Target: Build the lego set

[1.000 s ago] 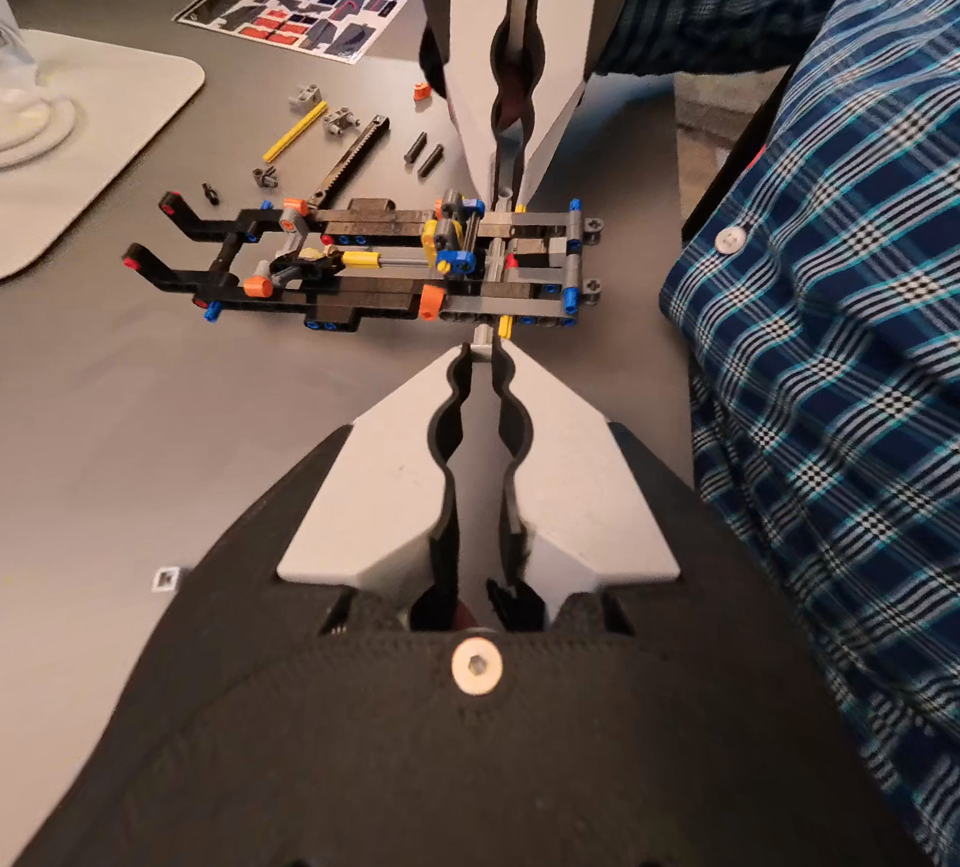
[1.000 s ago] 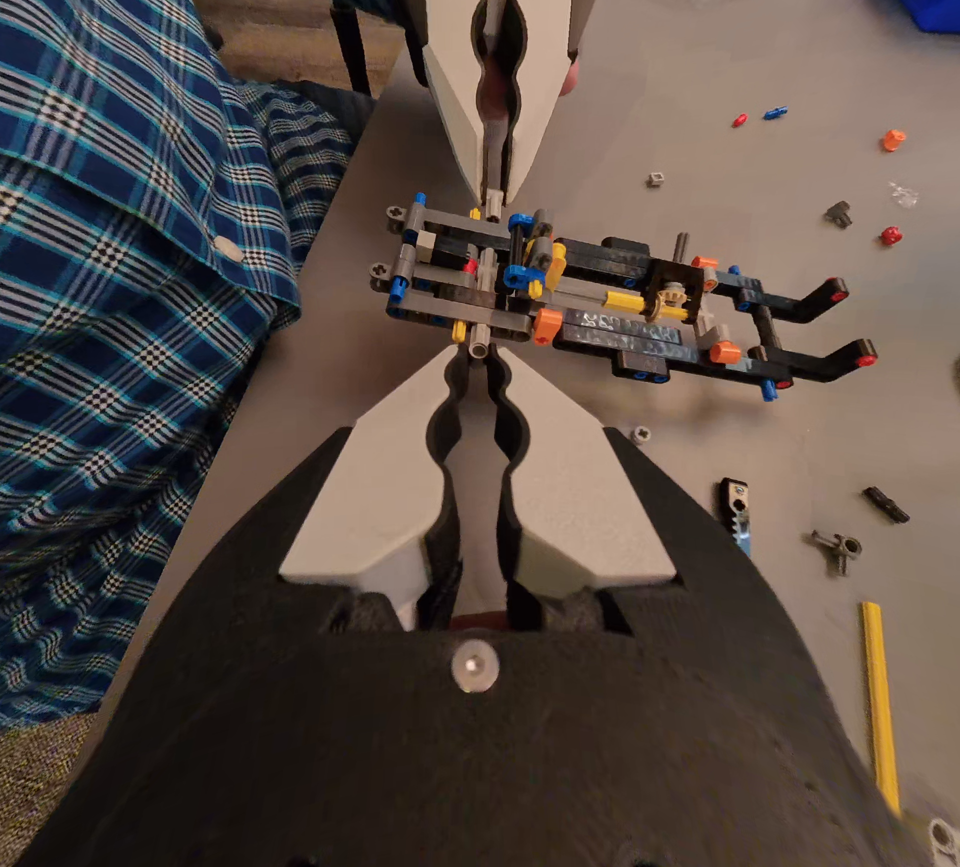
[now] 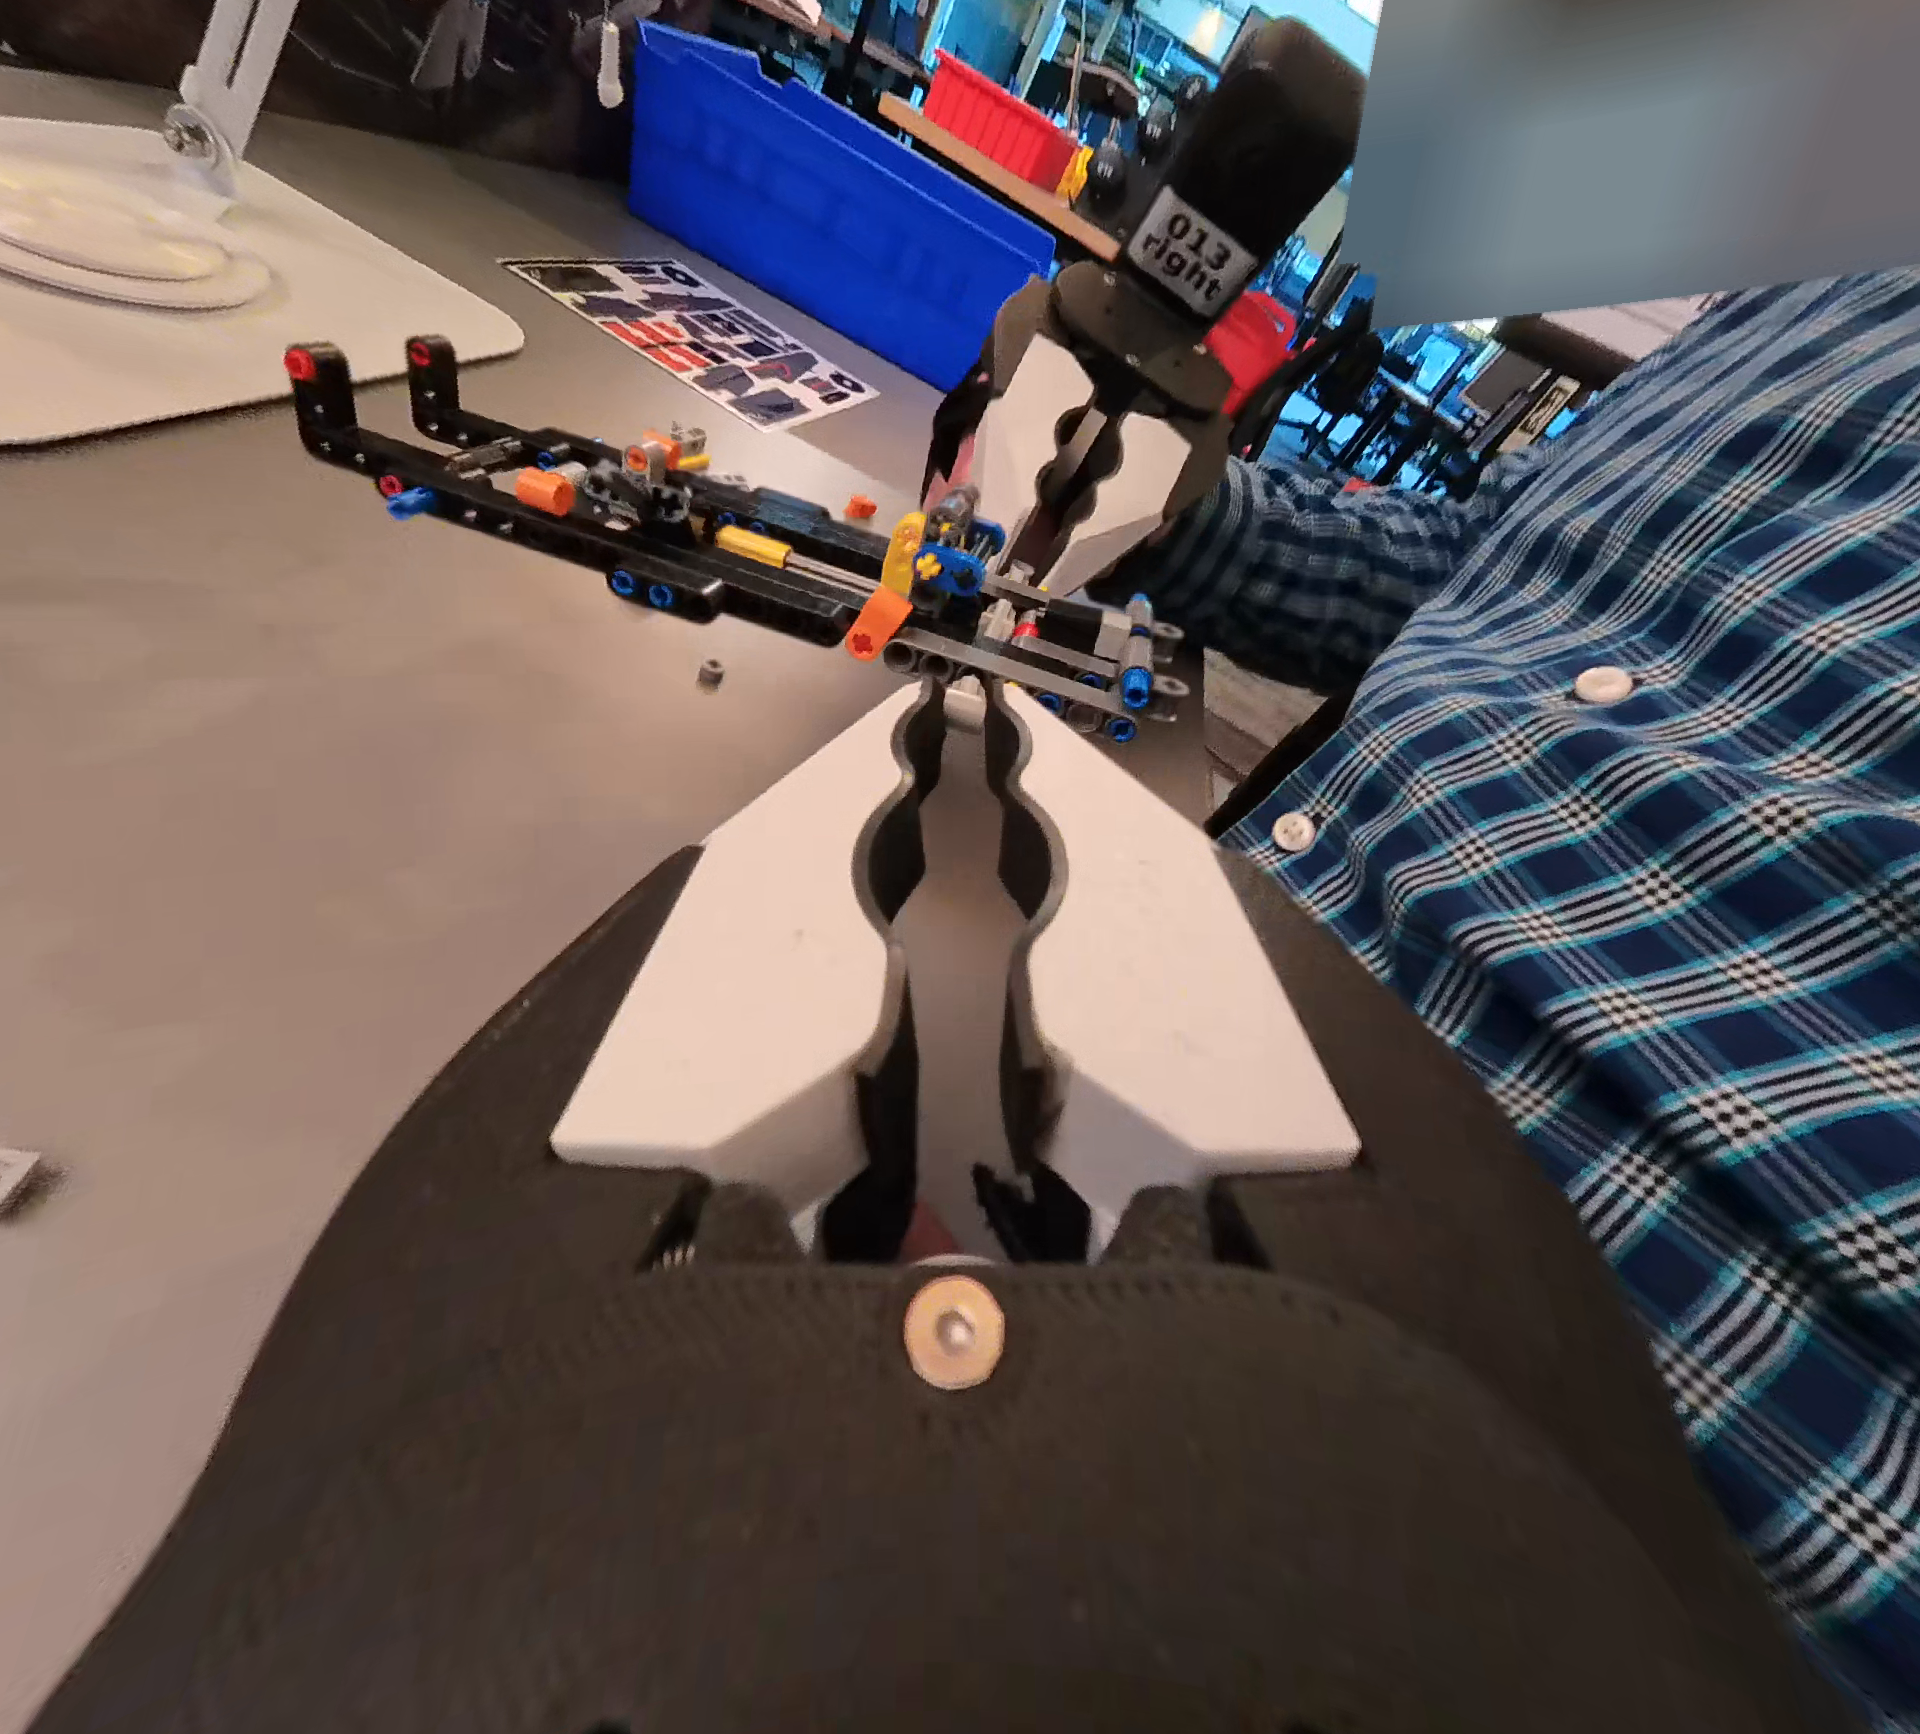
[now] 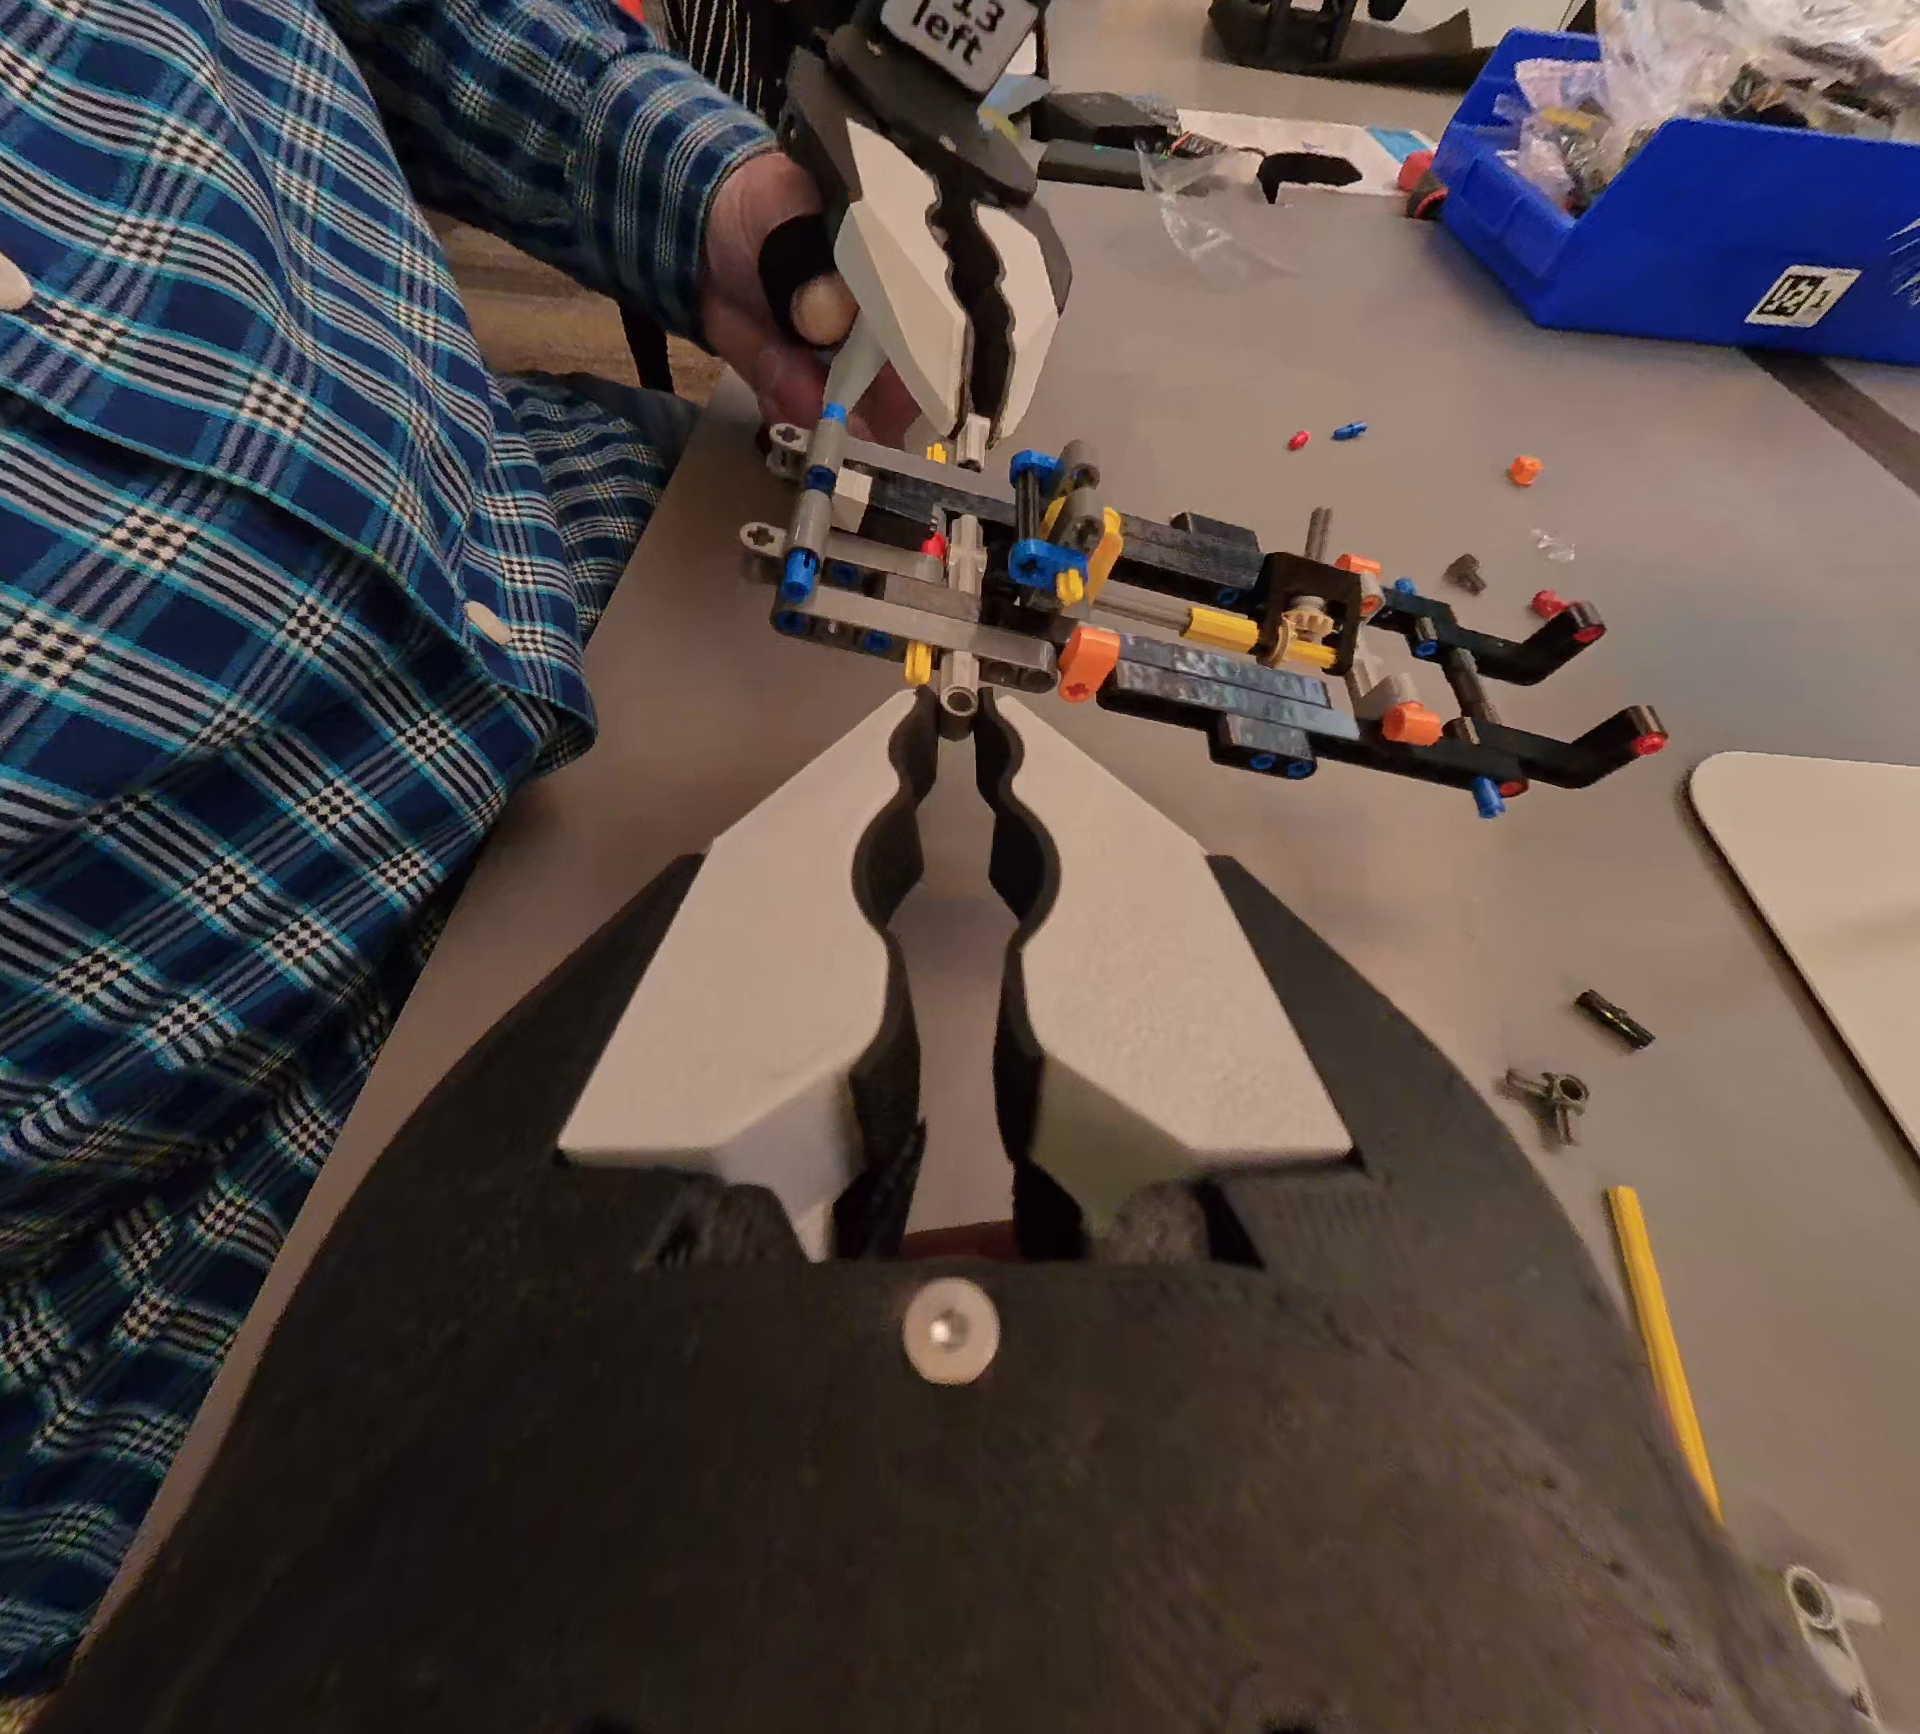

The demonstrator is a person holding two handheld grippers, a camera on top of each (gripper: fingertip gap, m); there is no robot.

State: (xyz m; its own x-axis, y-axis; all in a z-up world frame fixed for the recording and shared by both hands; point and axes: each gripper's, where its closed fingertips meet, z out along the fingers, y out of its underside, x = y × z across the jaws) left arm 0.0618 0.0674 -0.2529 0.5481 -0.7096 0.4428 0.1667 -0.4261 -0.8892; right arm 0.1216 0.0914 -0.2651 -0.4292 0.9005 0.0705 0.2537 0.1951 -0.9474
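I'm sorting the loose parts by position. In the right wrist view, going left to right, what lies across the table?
Plaid sleeve → lego assembly → orange piece → black pin → blue bin

Printed white label point(image 3: 1184, 263) with black characters, stuck on black body of right gripper point(image 3: 1023, 578). Similar white label point(image 4: 951, 11) on left gripper point(image 4: 977, 437). Square black-and-white code sticker point(image 4: 1803, 297) on front wall of blue plastic bin point(image 4: 1662, 230).

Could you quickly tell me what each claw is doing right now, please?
Left claw: shut on the grey axle.
Right claw: shut on the axle's other end.
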